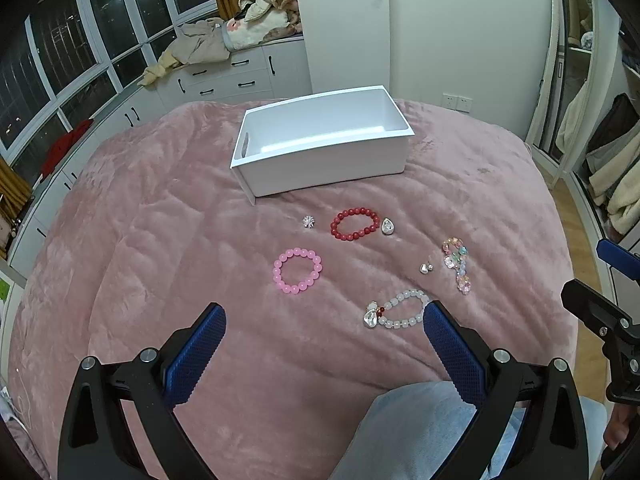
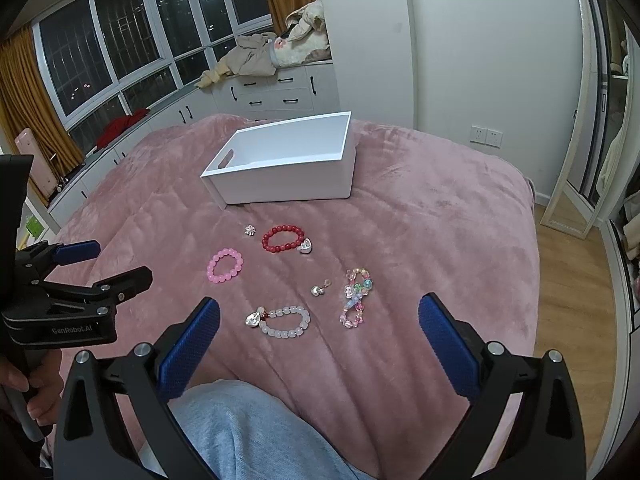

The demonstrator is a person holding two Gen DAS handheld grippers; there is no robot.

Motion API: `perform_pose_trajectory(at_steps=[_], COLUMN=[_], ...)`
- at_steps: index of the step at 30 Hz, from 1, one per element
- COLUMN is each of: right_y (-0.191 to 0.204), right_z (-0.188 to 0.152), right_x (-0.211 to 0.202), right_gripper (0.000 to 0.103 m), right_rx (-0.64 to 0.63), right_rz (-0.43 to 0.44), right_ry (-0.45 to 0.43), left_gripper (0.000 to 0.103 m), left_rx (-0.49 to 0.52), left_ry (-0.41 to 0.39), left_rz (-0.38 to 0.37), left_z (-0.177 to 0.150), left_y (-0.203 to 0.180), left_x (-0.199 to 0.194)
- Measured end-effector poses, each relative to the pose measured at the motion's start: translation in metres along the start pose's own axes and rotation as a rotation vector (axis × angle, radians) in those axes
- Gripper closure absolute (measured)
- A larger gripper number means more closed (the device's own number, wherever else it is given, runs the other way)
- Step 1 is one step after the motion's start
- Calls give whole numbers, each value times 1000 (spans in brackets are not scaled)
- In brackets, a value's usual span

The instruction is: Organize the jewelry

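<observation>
Above bedspread (image 1: 160,240), both tools spread.

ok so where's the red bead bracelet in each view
Left wrist view: the round red bead bracelet lies right of centre on the pink plush blanket, a silver teardrop charm at its right edge.
Right wrist view: the same bracelet lies left of centre, with the charm at its lower right.
Shared landmark: the open white rectangular box sits just beyond it in both.
</observation>
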State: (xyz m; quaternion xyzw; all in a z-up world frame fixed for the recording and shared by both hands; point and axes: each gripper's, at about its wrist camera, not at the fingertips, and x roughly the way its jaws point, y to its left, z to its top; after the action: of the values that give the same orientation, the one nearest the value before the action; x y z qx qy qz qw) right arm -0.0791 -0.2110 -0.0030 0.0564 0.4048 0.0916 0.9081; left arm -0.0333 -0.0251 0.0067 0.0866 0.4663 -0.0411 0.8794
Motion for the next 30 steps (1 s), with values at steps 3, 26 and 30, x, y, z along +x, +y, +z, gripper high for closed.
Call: perform_pose_trajectory(at_steps=[3,26,30], right_y=[0,1,-5], right_z=[0,-8,-12], right_x=[0,6,25], right_gripper=[5,5,5], right_rx=[1,19,42], right_rz=[-1,13,6], right_ry=[1,11,41], left_gripper=[3,3,3], left_rx=[-6,22,44], left_ry=[4,18,38], left_rz=[-2,-30,-40], left_z=[2,-2,-4], left_y=[6,5,4], left_x=[10,31,53])
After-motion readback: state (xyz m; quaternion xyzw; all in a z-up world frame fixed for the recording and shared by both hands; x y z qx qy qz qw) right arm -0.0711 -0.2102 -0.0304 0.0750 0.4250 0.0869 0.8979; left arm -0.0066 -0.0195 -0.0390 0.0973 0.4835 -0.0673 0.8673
